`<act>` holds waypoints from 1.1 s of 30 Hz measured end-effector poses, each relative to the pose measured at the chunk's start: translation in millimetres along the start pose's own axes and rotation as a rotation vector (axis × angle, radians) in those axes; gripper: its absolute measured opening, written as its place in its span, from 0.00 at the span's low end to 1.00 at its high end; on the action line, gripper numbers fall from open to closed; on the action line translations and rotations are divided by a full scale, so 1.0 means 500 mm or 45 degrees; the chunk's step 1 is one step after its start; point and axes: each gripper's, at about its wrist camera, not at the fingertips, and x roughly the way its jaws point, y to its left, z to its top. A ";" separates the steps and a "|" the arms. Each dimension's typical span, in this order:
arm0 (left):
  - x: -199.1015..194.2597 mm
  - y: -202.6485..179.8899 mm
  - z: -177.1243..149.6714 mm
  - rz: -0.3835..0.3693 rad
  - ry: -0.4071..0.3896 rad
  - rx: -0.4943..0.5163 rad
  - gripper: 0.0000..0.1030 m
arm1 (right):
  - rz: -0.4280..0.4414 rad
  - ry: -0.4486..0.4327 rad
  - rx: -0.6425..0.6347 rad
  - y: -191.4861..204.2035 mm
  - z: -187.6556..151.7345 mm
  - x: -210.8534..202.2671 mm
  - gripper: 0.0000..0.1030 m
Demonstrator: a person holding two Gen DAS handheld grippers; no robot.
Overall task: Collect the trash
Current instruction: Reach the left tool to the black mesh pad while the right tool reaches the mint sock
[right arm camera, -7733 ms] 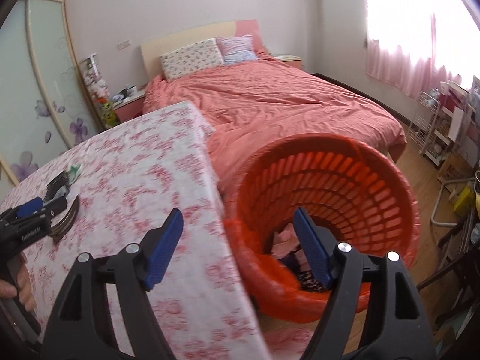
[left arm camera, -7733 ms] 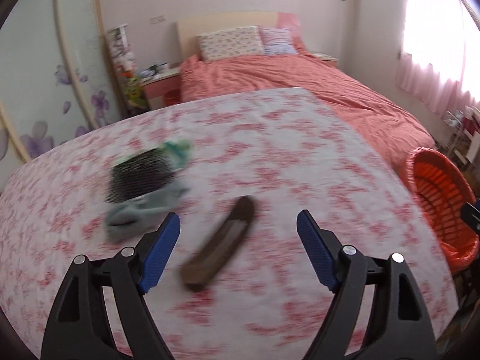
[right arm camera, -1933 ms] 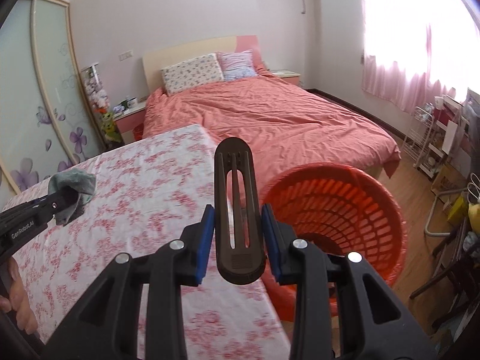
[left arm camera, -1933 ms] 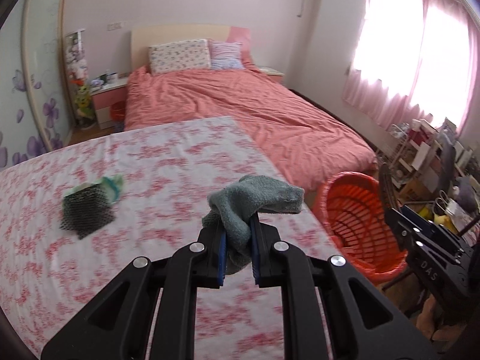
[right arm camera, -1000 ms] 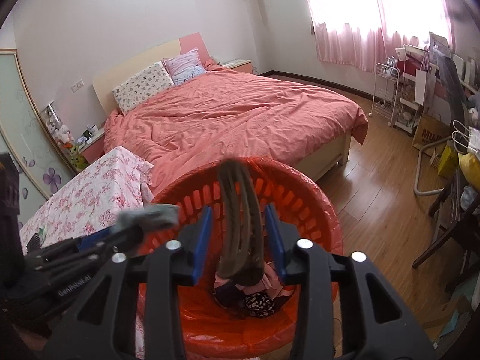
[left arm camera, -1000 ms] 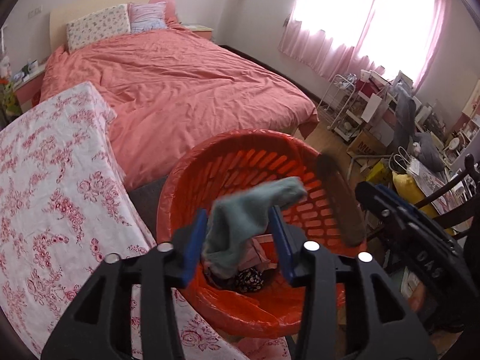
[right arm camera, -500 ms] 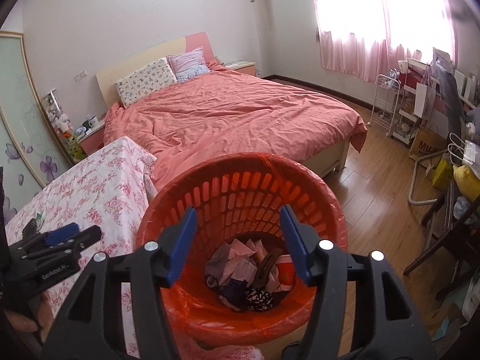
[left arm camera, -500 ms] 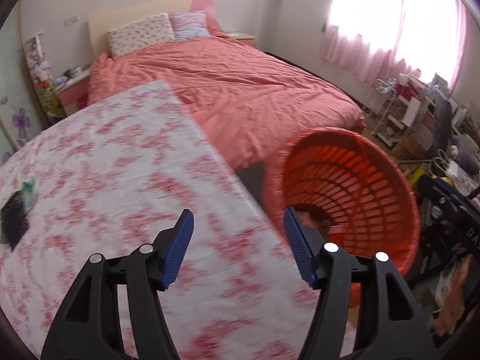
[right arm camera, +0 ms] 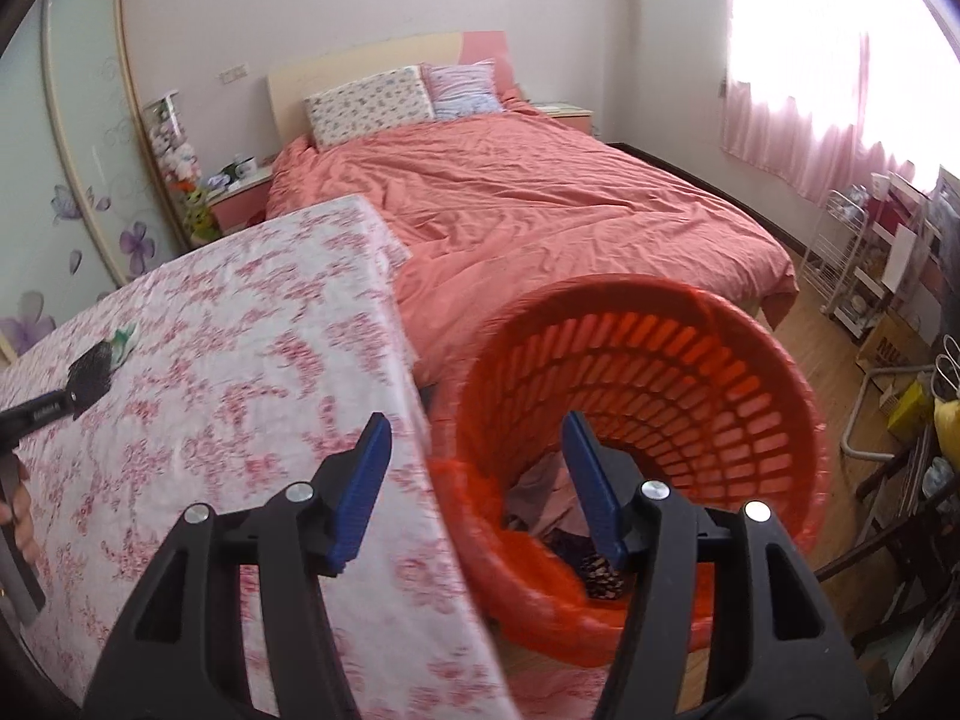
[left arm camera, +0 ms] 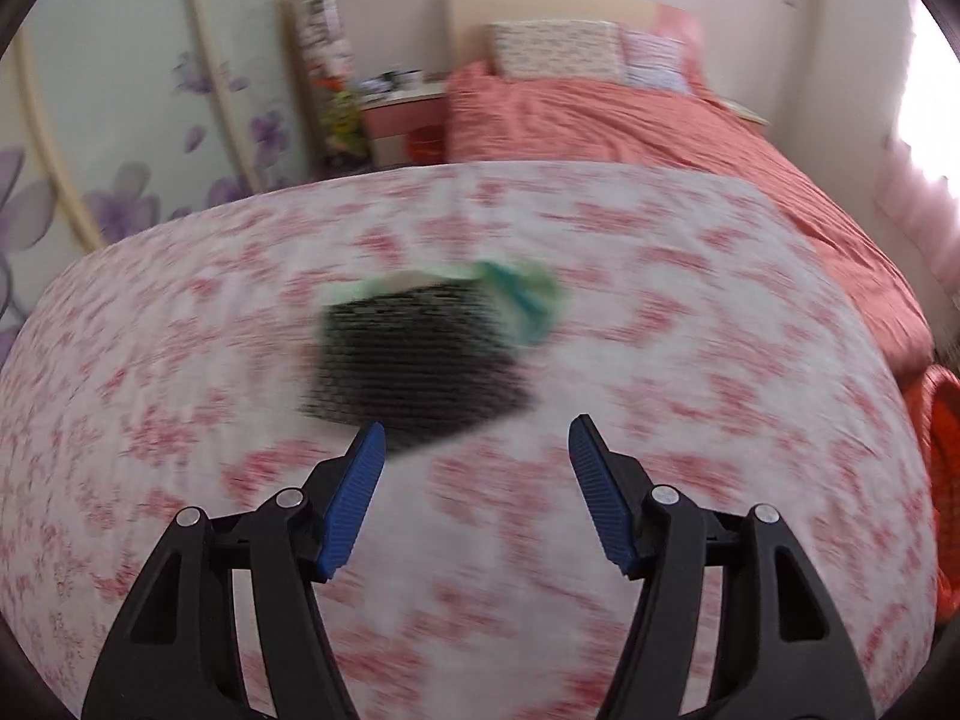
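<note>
A black mesh piece (left arm camera: 420,369) lies on the floral tablecloth (left arm camera: 690,360) with a green wrapper (left arm camera: 528,294) at its far right edge. My left gripper (left arm camera: 474,480) is open and empty, just short of the mesh piece. My right gripper (right arm camera: 474,468) is open and empty at the table's right edge, above the rim of the orange basket (right arm camera: 750,372). The basket holds crumpled trash (right arm camera: 540,498). In the right wrist view the mesh piece (right arm camera: 90,378) and the left gripper's tip (right arm camera: 36,411) show at far left.
A bed with a coral cover (right arm camera: 540,204) stands behind the table. A nightstand (left arm camera: 402,120) and a sliding door with purple flowers (left arm camera: 120,120) are at the back left. Wire racks and boxes (right arm camera: 882,276) stand at the right wall. The basket's edge (left arm camera: 942,438) shows at far right.
Both grippers dropped their items, the grey sock and the brown piece, into the basket and opened. My left gripper has swung back over the table to the mesh piece. My right has shifted left.
</note>
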 end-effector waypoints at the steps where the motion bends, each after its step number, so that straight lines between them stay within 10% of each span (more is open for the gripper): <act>1: 0.012 0.027 0.006 0.015 0.009 -0.043 0.62 | 0.012 0.009 -0.022 0.024 0.000 0.008 0.57; 11: 0.082 0.067 0.022 -0.035 0.067 -0.118 0.44 | 0.088 0.064 -0.135 0.157 0.003 0.052 0.57; 16: 0.068 0.066 0.012 -0.034 0.018 -0.080 0.08 | 0.116 0.080 -0.176 0.207 0.004 0.063 0.57; 33: 0.032 0.275 -0.028 0.118 0.036 -0.136 0.07 | 0.363 0.189 -0.230 0.463 0.056 0.165 0.53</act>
